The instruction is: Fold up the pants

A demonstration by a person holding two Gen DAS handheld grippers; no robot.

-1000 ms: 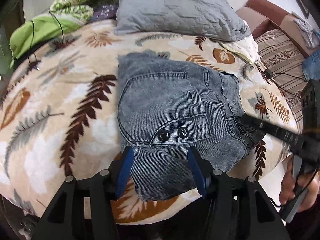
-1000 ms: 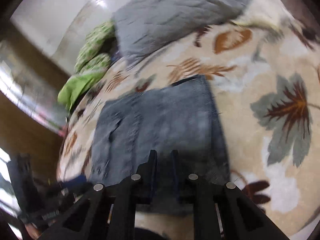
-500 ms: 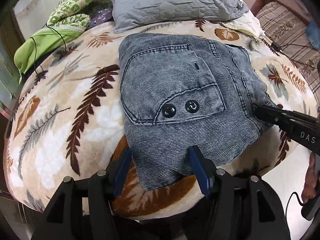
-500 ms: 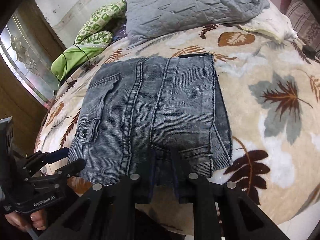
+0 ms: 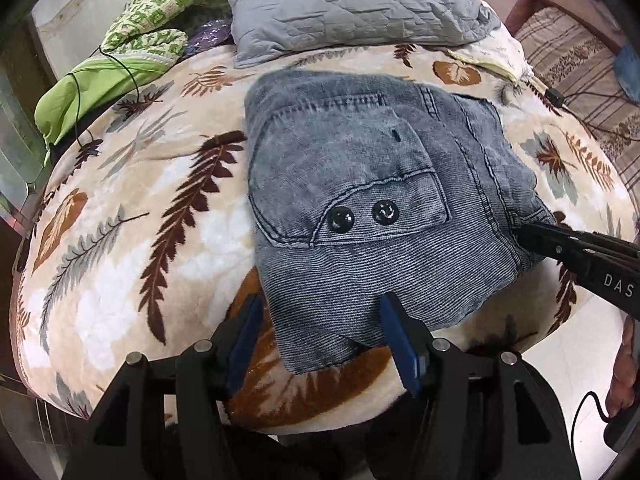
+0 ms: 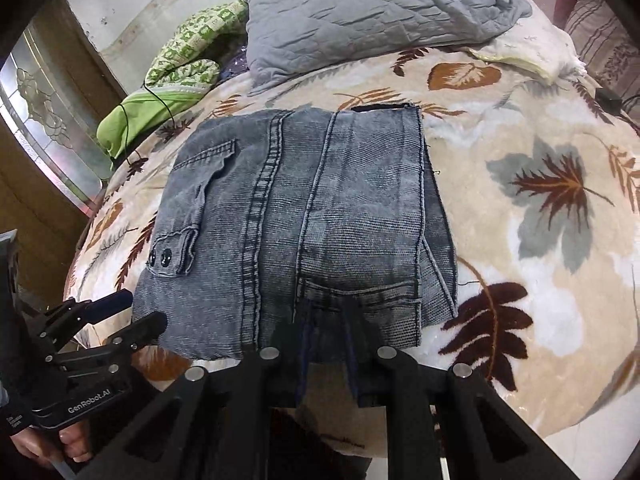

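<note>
The grey-blue denim pants [image 5: 360,208] lie folded into a compact rectangle on the leaf-patterned blanket [image 5: 132,232], cargo pocket with two black snaps facing up; they also show in the right wrist view [image 6: 304,216]. My left gripper [image 5: 320,328] is open, its blue pads on either side of the near corner of the fold. My right gripper [image 6: 326,320] has its jaws close together at the near edge of the pants; it appears in the left wrist view [image 5: 524,234] touching the right edge. My left gripper also shows in the right wrist view [image 6: 140,312].
A grey quilted pillow [image 5: 348,4] lies behind the pants. Green patterned bedding [image 5: 132,48] with a black cable sits at the back left. A cream cloth [image 5: 500,52] and a striped cushion [image 5: 580,60] lie at the right. The bed edge runs just below both grippers.
Both grippers have drawn back toward the bed edge. The pants' folded stack has settled flat. The right wrist view has gone from blurred to steady.
</note>
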